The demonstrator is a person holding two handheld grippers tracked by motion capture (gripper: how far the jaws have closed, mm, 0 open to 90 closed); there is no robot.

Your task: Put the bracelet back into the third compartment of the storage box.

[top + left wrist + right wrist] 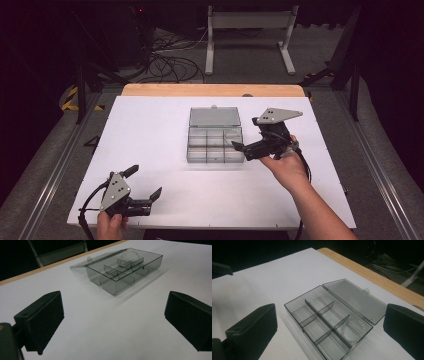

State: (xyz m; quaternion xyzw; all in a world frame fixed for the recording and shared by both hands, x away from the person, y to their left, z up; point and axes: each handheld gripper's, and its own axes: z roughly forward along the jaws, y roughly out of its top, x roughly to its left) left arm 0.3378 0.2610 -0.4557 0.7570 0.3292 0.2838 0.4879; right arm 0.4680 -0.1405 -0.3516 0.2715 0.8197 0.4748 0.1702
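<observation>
Hovering just beside the right edge of the clear smoky-grey plastic compartment box (215,144), the right gripper (246,135), held in a hand (284,167) reaching in from the lower right, wrist bent inward, jaws spread wide and grasping nothing. Resting low near the table's near-left corner, the left gripper (146,182), gripped by the other hand (111,225), jaws likewise released and empty, pointing toward the box from well apart.

Lying flat on the white tabletop (150,125), directly ahead of the right fingers (252,327), the box with its long axis running across the table, its hinged lid (215,116) thrown fully open and lying flat on the far side. Dividing the tray, thin partitions. Curling in one end compartment, a pale beaded bracelet (350,331). Running beyond the lid, a light wooden table edge (212,90); nothing lying between either pair of jaws and the box.
</observation>
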